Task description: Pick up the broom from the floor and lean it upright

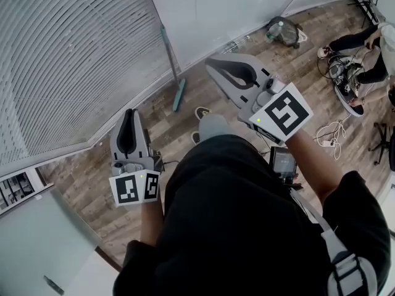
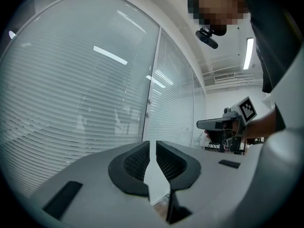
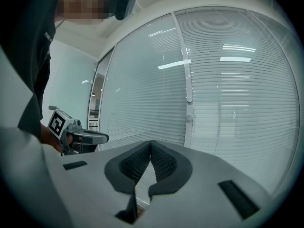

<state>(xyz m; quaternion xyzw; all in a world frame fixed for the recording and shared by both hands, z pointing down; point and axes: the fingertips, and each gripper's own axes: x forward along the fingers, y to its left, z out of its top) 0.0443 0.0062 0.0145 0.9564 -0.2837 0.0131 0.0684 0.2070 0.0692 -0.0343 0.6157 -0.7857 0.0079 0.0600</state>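
Wood-plank floor (image 1: 74, 177) underfoot, with a glass wall and its closed blinds (image 1: 74, 60) ahead and to your left.

Your left gripper (image 2: 153, 144): the jaws stand a thin slit apart. The pads don't meet, and only the blinds show through the gap. It holds nothing and touches nothing.

Your right gripper (image 3: 150, 142): the pads are pressed together at the tips with nothing pinched between them. It hangs in the air, aimed at the glass like the left one.

Broom (image 1: 174, 73): it has a teal handle and stands close to upright. The top leans on the wall where the blinds end, and the head is down on the floor at the wall's foot. In the head view it sits ahead of you, between the lines of the two grippers. It is nearer the right gripper's tips and well apart from both.

Off to the right are a dark bag (image 1: 284, 32) by the far wall, a seated person (image 1: 364, 48), and loose cables (image 1: 330, 134) on the floor.
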